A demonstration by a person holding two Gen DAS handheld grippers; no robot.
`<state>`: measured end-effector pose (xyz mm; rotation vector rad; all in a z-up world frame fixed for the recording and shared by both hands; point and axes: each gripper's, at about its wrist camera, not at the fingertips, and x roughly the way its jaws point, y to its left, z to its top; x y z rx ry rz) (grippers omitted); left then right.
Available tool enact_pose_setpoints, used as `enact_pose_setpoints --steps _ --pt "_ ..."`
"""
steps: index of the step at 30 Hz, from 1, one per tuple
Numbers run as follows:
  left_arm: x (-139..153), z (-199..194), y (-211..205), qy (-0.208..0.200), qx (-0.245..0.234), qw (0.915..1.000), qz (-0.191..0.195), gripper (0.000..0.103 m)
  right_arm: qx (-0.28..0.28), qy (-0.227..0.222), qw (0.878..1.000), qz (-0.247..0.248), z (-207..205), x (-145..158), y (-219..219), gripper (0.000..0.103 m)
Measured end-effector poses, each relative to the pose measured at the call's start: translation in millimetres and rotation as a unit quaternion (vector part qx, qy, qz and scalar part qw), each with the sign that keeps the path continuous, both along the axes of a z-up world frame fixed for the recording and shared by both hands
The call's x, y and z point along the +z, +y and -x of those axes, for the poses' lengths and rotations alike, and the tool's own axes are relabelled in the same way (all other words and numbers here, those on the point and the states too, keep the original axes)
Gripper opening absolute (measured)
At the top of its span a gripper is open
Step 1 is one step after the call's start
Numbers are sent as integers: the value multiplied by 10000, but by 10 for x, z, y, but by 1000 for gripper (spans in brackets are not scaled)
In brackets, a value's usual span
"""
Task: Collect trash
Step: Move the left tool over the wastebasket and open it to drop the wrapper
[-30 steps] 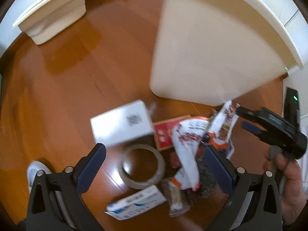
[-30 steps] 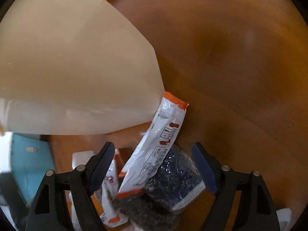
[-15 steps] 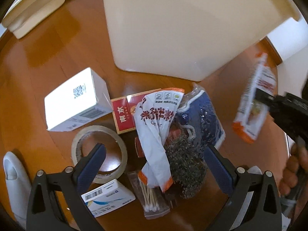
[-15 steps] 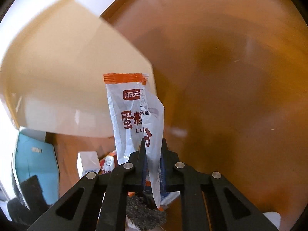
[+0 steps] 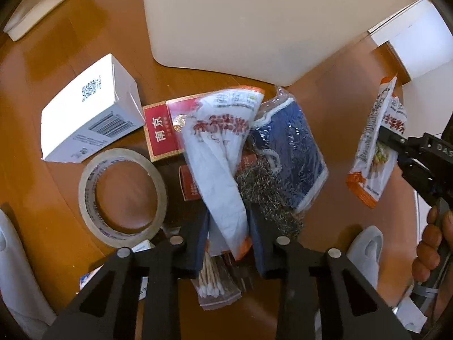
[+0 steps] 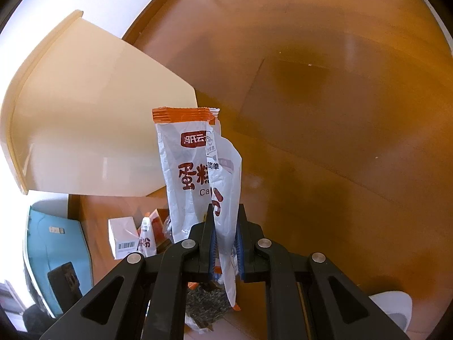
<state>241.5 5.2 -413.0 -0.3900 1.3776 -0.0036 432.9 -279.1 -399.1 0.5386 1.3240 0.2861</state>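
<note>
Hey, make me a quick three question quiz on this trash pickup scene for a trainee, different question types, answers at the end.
1. True or false: the right gripper holds a white and orange wrapper lifted off the floor.
2. Multiple choice: the left gripper is closing around which item? A) tape roll B) second white wrapper C) white box
3. Fill in: the red pack lies between the white box and the ____ packet.

Key: 1 true; 2 B; 3 blue.
</note>
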Motion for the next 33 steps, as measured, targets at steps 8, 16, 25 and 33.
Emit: enact_pose_setpoints --steps 8,16,25,33 --pt "497 191 102 -508 97 9985 159 23 69 72 10000 1 11 -47 61 12" --pt "1058 251 176 -1029 251 9944 56 23 9 -13 10000 -59 -26 14 11 12" --pt "2359 -293 -169 -2634 -552 9604 725 23 -352 -65 9993 -105 24 65 -248 12" --pt "1931 -1597 319 -1807 -507 9821 162 23 -554 -26 9982 -225 87 77 -361 12"
